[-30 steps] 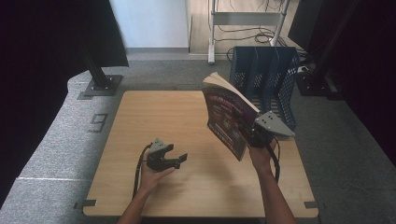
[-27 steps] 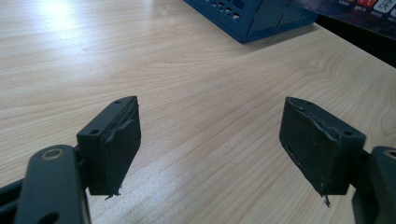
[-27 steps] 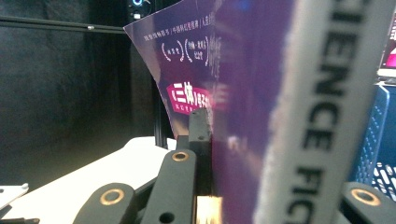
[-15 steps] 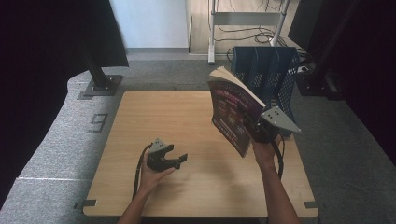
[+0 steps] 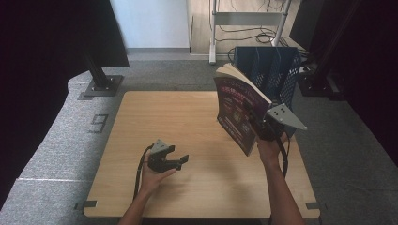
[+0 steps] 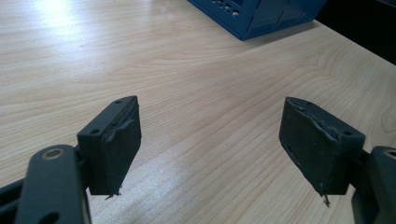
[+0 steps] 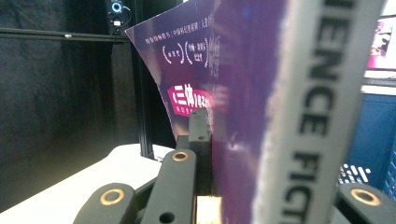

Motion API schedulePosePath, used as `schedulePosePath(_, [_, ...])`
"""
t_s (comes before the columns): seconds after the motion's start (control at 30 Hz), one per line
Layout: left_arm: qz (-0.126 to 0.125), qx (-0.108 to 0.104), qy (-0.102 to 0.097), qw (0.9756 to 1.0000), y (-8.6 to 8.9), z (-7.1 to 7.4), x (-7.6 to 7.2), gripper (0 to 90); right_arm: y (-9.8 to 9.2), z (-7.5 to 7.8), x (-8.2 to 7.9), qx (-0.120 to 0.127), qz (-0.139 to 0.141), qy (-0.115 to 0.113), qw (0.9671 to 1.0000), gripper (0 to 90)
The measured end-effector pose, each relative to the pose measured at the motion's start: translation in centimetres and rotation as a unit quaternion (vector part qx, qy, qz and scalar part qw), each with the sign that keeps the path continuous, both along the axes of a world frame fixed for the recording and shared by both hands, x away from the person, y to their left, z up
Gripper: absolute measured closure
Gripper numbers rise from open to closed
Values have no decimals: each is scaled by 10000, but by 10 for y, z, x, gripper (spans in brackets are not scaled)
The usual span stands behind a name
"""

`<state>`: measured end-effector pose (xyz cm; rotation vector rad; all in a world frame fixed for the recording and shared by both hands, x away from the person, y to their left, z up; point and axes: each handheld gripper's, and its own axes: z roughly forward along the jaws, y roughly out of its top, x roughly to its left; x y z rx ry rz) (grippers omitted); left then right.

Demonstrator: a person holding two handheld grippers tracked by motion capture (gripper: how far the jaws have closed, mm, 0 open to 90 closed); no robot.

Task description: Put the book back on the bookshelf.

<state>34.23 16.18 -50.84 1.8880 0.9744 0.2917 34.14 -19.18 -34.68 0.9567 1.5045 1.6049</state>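
Wooden table (image 6: 187,93); book's (image 7: 261,93) spine lettering close-up.

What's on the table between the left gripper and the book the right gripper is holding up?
Nothing: in the high view, only bare wooden table lies between the left gripper and the purple book.

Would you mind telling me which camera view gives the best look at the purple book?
The high view: the whole purple book shows there, lifted off the table in the right gripper, before the blue rack. The right gripper view gives a blurred close-up of its cover and spine between the jaws.
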Motion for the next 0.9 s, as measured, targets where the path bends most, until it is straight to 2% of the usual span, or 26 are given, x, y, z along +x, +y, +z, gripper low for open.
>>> schedulePosePath(0.53, [8,16,15,10000,0,-1,0,210,-6,4,3,29,-124,-34,9999,816])
schedulePosePath(0.9, [7,23,19,10000,1,-1,0,210,-15,5,9,81,-316,-10,9995,816])
